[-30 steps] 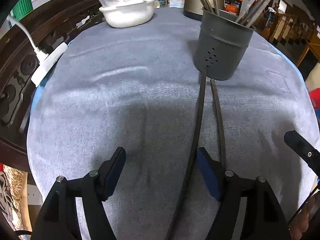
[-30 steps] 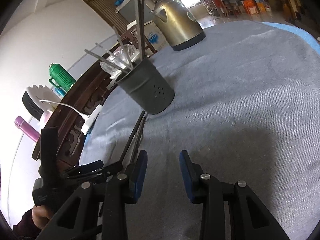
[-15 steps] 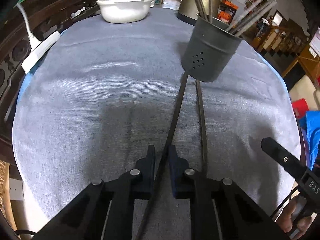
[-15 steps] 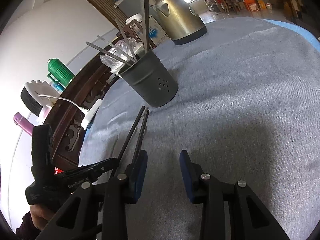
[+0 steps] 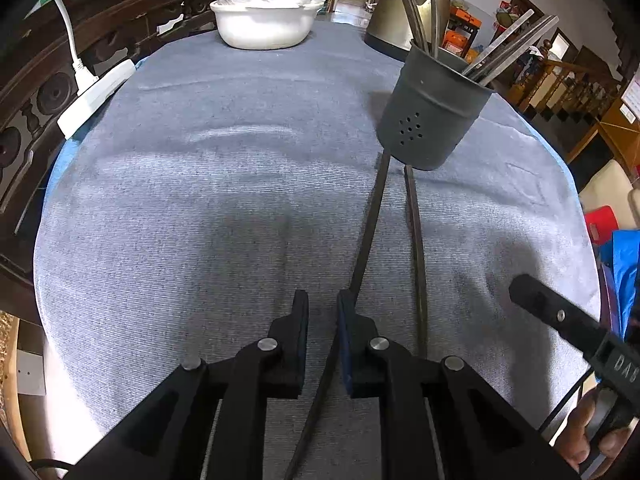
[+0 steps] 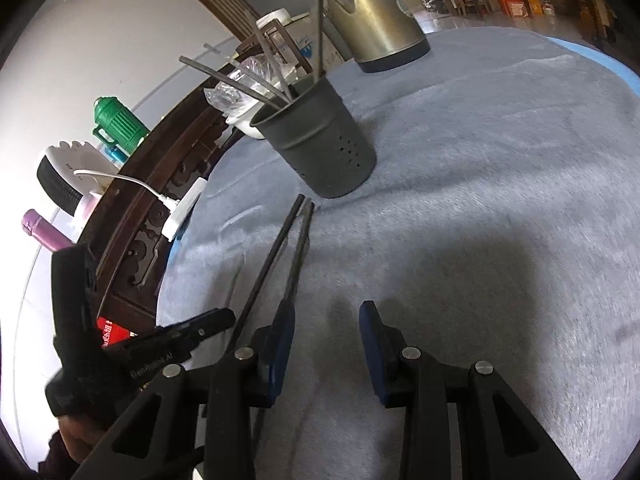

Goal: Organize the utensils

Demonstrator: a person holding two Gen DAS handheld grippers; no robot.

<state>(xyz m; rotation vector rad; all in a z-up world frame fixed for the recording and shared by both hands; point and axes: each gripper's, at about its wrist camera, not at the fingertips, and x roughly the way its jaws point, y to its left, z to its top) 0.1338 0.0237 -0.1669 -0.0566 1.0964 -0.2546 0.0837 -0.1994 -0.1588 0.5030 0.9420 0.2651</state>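
Left wrist view: left gripper [image 5: 322, 312] has its fingers [image 5: 301, 332] clenched on the nearer end of one dark chopstick [image 5: 370, 224]; they were just closing, and the stick now runs between the pads, so the catch looks made. Grip sits low on the shaft, likely so the far tip can be swung up and dropped into the grey holder [image 5: 434, 114]. Second chopstick [image 5: 416, 248] lies loose on the grey cloth of the worktop [image 5: 180, 208], just beside the first, both far tips at the holder's foot. Holder stands upright and already carries several utensils [image 5: 516, 46], leaning outward, which leaves room in the middle. Right wrist view: right gripper [image 6: 326, 344] hovers over bare cloth, fingers [image 6: 370, 344] parted with nothing between, just beside the loose stick [image 6: 298, 258], probably waiting its turn. Kettle [image 6: 376, 20] and white bowl [image 5: 264, 24] stand well behind, clear of the work.
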